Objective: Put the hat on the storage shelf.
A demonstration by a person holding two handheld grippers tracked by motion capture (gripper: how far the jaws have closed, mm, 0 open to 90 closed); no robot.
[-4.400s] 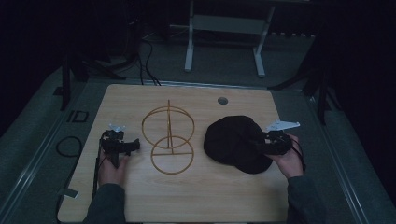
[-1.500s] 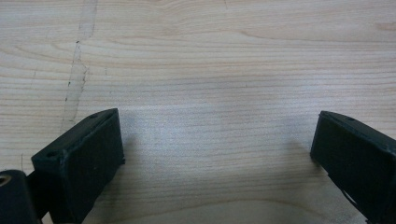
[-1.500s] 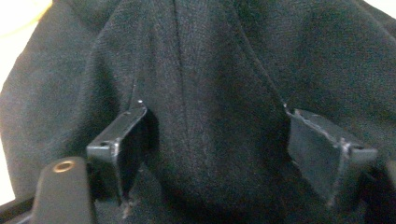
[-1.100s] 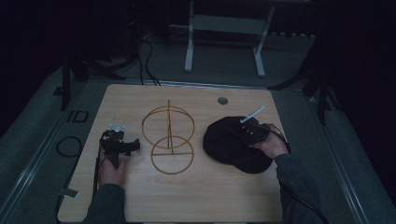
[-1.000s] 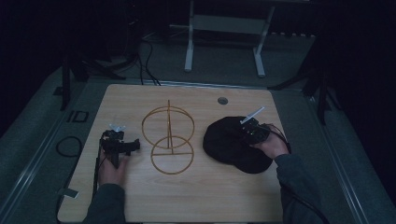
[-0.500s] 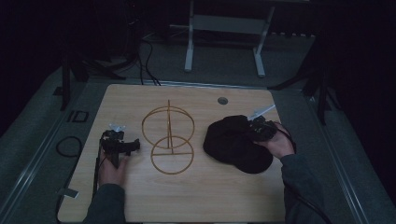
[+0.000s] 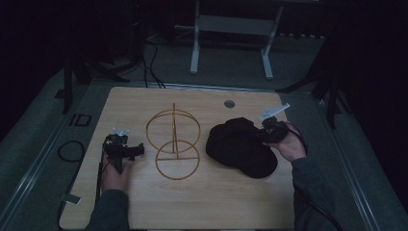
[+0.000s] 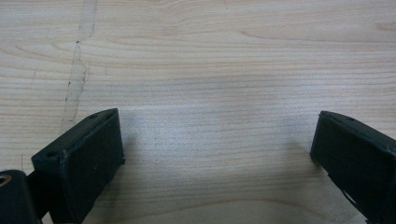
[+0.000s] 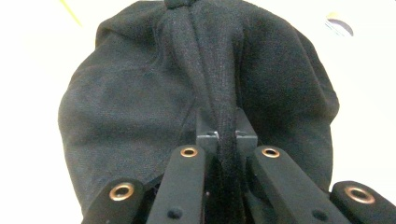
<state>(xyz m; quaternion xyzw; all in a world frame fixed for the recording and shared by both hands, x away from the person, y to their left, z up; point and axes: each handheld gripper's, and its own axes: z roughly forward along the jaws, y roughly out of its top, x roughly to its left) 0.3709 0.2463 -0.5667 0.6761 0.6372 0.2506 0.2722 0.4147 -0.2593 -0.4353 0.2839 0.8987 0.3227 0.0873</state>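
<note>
The left tool rests on the wooden worktop, jaws spread wide over bare wood. At centre stands a gold wire stand. On the right, the right tool pinches a fold of the black cap. No writing is legible.

Light wooden table: gold wire stand centre, black cap right, round hole rear
</note>
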